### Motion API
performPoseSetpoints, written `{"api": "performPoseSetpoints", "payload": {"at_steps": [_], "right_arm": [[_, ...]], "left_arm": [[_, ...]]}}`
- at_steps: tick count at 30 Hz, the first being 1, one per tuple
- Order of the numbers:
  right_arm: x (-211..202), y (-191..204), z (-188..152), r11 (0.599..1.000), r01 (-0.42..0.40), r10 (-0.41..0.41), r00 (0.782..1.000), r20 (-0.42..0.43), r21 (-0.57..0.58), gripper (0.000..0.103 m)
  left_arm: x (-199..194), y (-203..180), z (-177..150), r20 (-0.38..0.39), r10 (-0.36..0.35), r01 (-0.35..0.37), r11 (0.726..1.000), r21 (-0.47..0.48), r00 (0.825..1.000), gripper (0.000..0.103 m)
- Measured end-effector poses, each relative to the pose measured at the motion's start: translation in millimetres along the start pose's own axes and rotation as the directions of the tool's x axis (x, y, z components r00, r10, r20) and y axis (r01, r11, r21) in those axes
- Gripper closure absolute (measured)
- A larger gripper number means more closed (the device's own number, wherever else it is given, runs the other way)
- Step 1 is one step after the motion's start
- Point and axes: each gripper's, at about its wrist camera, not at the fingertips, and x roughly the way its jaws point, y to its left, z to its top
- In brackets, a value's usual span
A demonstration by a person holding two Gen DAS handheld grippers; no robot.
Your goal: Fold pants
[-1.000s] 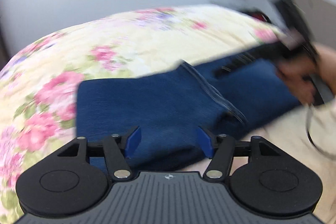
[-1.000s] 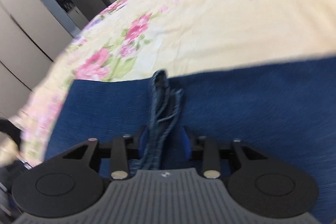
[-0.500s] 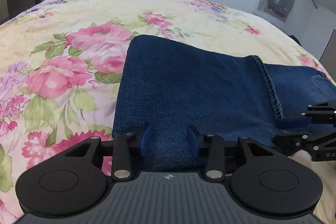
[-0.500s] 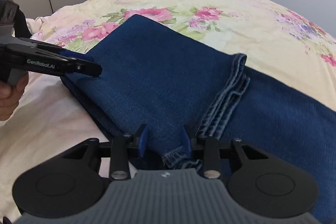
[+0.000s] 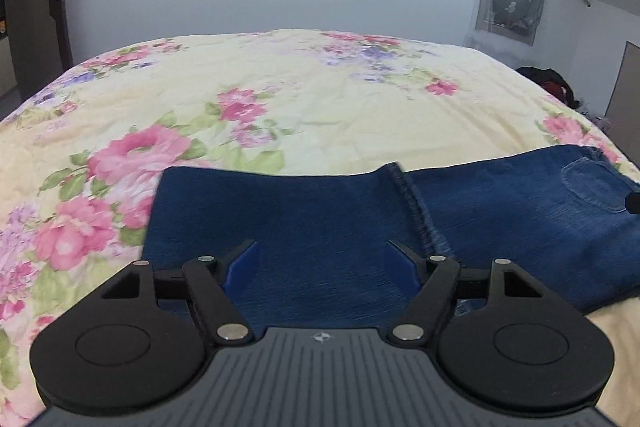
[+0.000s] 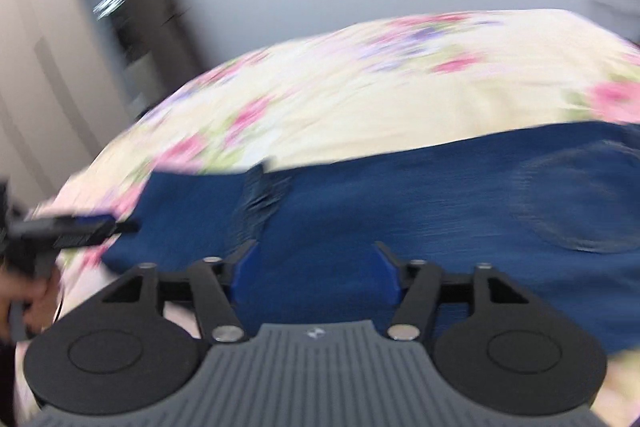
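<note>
Left wrist view: my left claw point(image 5: 320, 263) is spread wide and grips nothing. It hovers directly over the near edge of the pants point(image 5: 304, 227), which lie flat on the bed point(image 5: 280, 99), on its floral cover. The pants are already doubled once: the hems point(image 5: 416, 207) rest on top of the upper section, with the back pocket point(image 5: 596, 183) exposed to the right. The long axis of the folded pants runs left to right across both views, so it lies crosswise to both claws.

In the right wrist view, which is motion-blurred, my right claw point(image 6: 316, 263) is likewise spread wide and empty. It sits above the denim just right of the hems point(image 6: 256, 199). The left claw point(image 6: 96, 227) appears at the left of that view, near the folded left end of the pants.

Judgement: one more fold remains. The coming move depends on this relation: the folded left end lies nearer the left claw, and the pocket end lies nearer the right claw. Each claw can reach the near edge by advancing straight ahead and down. I cannot tell which end is meant to be carried over.
</note>
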Motion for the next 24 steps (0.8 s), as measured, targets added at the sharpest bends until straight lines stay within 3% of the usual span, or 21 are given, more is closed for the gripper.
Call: {"api": "performPoseSetpoints", "payload": {"at_steps": [4,10,14,19,24], "right_arm": [[-40.9,-90.9,7.0,0.962,0.128,-0.143,0.989,0.043,0.241,0.042],[-82.7,-202.6,-14.8,0.811,0.212,-0.276,0.961,0.037,0.546,0.039],[-85.1,-249.4,-28.9,0.718,0.175,-0.289,0.956,0.060,0.673,0.036],[-62.3,-291.0,-42.5,0.577,0.046,-0.230,0.967,0.108,0.815,0.035],[-43.2,-300.3,-43.9,0.534,-0.004,-0.212,0.967,0.138,0.846,0.036]], "left_arm": [[24.5,-74.3,21.4,-0.017,-0.080,0.080,0.996,0.044,0.997,0.019],[65.0,-176.7,38.9,-0.106,-0.154,0.163,0.983,0.081,0.982,0.019],[84.0,-227.6,40.0,-0.159,-0.172,0.192,0.974,0.123,0.972,0.019],[112.8,-264.8,32.4,-0.229,-0.104,0.146,0.974,0.173,0.968,0.021],[131.7,-279.1,23.8,-0.278,-0.080,0.132,0.976,0.171,0.957,0.021]]}}
